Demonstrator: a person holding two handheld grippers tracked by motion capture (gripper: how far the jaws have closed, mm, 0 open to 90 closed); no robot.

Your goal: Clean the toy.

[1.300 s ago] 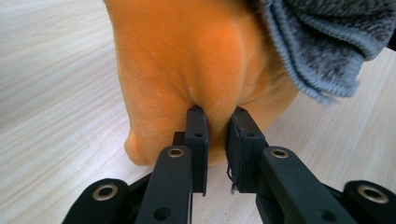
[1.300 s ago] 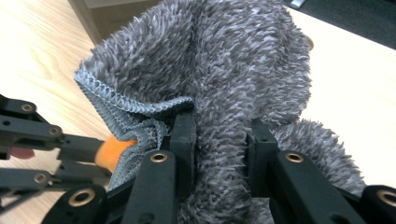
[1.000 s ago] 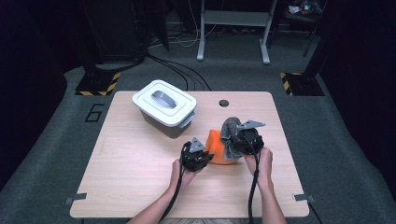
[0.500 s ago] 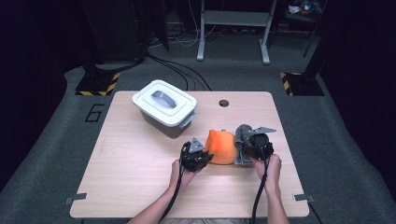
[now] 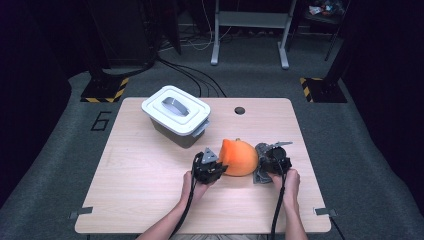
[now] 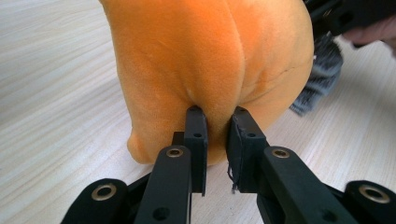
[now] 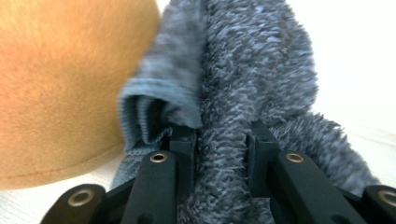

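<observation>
My left fingers pinch fold of orange plush pumpkin, narrow gap, plush bulging just beyond tips. My right fingers clamp grey fuzzy sock, fabric bunched between them, pumpkin touching sock at their left. Pumpkin sits on table between both fingers. White lidded box well beyond left fingers.

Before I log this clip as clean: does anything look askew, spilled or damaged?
Nothing spilled or broken. The white lidded bin sits skewed to the table edges. The left gripper pinches a fold of the orange plush; the right gripper clamps a grey fuzzy sock.
</observation>
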